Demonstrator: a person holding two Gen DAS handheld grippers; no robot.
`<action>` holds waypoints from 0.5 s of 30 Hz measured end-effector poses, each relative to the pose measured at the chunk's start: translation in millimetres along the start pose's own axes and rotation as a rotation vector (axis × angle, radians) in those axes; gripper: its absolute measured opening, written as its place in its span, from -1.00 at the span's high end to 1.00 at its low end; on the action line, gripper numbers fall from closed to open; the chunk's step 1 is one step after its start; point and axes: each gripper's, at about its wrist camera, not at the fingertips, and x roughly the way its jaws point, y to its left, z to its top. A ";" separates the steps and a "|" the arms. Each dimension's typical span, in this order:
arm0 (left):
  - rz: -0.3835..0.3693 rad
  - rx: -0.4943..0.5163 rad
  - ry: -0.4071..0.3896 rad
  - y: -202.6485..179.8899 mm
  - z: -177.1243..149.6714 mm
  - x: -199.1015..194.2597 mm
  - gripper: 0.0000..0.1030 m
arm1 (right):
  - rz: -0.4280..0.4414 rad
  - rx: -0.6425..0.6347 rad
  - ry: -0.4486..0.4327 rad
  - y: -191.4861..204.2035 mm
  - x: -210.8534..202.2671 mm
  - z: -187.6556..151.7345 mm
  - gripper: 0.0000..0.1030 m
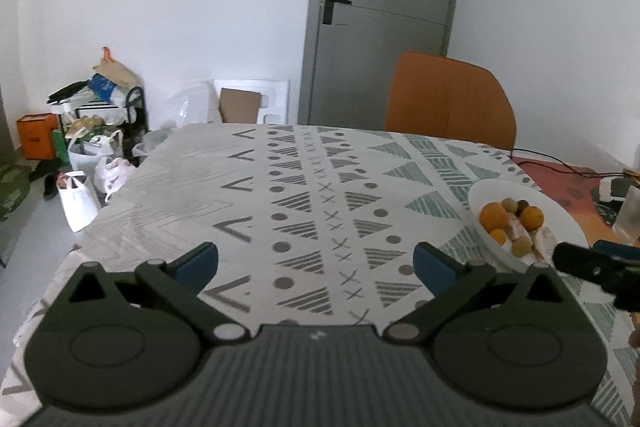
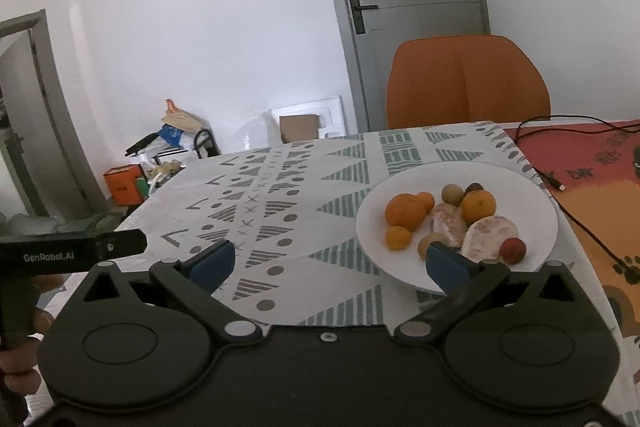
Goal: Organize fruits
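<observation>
A white plate (image 2: 532, 203) on the patterned tablecloth holds several fruits: oranges (image 2: 405, 211), small green-brown fruits (image 2: 453, 194), peeled citrus pieces (image 2: 490, 231) and a red fruit (image 2: 513, 249). My right gripper (image 2: 331, 263) hovers open just in front of the plate's near-left rim, nothing between its blue pads. The plate (image 1: 560, 215) also shows at the right edge of the left wrist view. My left gripper (image 1: 316, 263) is open over bare tablecloth, left of the plate, and holds nothing. The other tool's body (image 2: 68, 253) shows at the left of the right wrist view.
An orange chair (image 2: 466, 83) stands at the table's far side before a grey door (image 2: 412, 15). A black cable (image 2: 576, 215) runs over the red-orange mat (image 2: 600, 167) right of the plate. Bags and boxes (image 1: 88, 139) crowd the floor at the far left.
</observation>
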 end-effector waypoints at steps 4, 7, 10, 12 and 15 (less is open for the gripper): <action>0.012 -0.006 0.008 6.8 -4.8 -6.6 -1.00 | -0.001 -0.003 -0.001 1.3 -3.7 -1.7 -1.00; 0.015 -0.003 0.014 9.5 -8.5 -10.4 -1.00 | 0.008 -0.004 0.004 4.1 -5.8 -2.3 -1.00; 0.010 -0.006 0.019 10.7 -13.0 -14.8 -1.00 | 0.017 -0.015 0.005 9.0 -8.8 -3.3 -1.00; 0.007 -0.006 0.017 11.1 -15.8 -17.9 -1.00 | 0.019 -0.020 0.009 12.0 -10.1 -4.2 -1.00; 0.004 -0.002 0.015 12.6 -20.5 -23.1 -1.00 | 0.015 -0.037 0.013 16.6 -13.0 -6.4 -1.00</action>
